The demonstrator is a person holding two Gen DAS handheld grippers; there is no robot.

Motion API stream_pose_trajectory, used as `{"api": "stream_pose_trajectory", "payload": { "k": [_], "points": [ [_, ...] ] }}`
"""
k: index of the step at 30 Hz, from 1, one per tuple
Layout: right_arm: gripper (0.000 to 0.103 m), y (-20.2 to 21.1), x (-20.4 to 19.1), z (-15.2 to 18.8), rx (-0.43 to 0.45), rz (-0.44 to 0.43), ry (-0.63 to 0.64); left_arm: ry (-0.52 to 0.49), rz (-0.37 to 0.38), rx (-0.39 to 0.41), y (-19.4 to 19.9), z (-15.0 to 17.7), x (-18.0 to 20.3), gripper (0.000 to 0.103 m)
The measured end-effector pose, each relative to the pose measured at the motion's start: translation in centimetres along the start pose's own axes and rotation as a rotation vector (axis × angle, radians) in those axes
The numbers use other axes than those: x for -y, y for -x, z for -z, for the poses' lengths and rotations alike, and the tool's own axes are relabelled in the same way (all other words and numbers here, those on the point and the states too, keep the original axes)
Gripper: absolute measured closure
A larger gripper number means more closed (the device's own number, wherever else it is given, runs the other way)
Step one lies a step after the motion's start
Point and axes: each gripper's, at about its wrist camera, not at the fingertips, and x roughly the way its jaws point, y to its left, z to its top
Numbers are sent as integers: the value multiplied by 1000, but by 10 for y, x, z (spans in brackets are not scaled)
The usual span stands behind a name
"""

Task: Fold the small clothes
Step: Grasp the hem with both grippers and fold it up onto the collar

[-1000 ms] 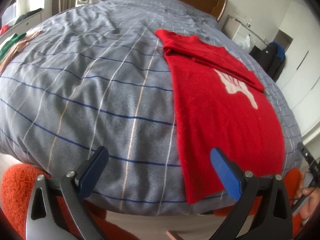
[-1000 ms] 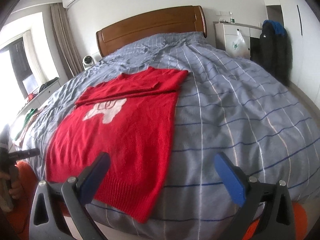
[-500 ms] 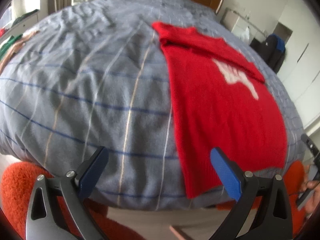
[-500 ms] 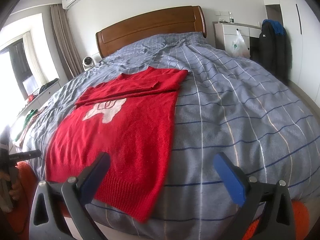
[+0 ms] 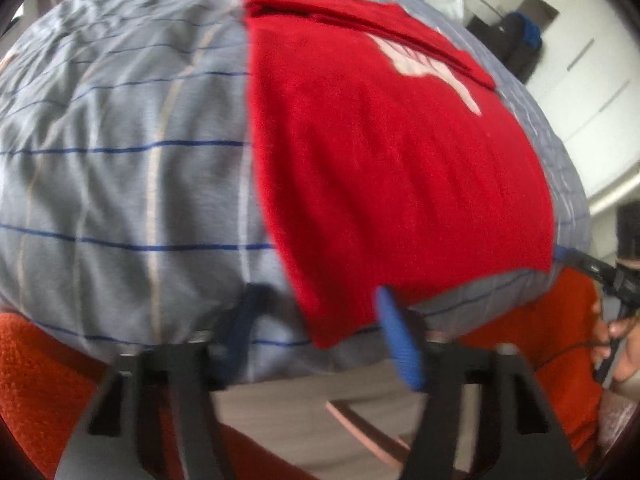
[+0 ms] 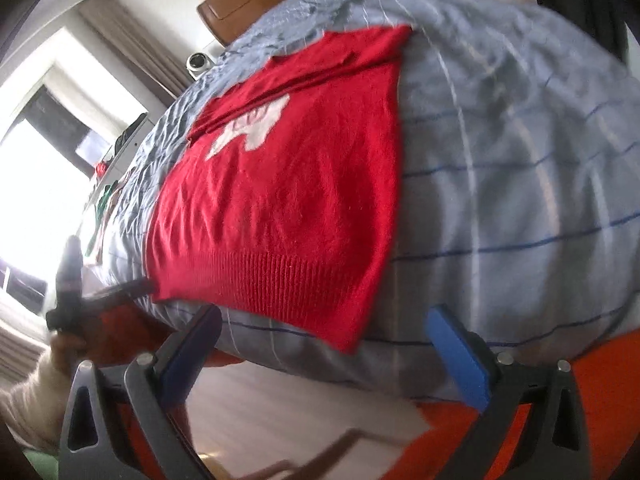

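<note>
The red sweater runs lengthwise up the bed, its near hem corners between each spread, just-narrowing, unclamped tool, left tool and right tool.

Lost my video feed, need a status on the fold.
Both tools closing in: left tool at one hem corner of the red sweater, right tool at the other. Neither gripping yet. Sleeves already folded. Nothing in the way.

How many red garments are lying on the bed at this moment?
1. The red sweater lies flat on the striped bedcover, its hem corners at the near edge between the two grippers. Other clothes lie far off by the window; more may be hidden.
</note>
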Motion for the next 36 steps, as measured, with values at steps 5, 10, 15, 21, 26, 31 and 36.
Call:
{"api": "stream_pose_trajectory", "payload": {
  "k": [5,10,15,21,26,31,36],
  "points": [
    [98,-24,1,-3,-132,-5,-23,1,15,-13,1,4,6,100],
    [98,8,-3,-16,-33,-78,-43,100,152,114,42,-10,-7,101],
    [98,32,-16,-66,162,-96,2,122,193,298,70,-74,-22,101],
    [98,6,-13,-171,345,-29,47,106,127,387,41,-191,-33,100],
    [98,-39,-12,-263,368,19,72,134,63,344,-7,-272,-47,100],
    [98,-91,9,-323,322,41,16,167,4,293,-51,-316,-50,99],
    [82,-126,34,-347,306,10,-64,242,-87,265,-70,-350,-57,34]
  ]
}}
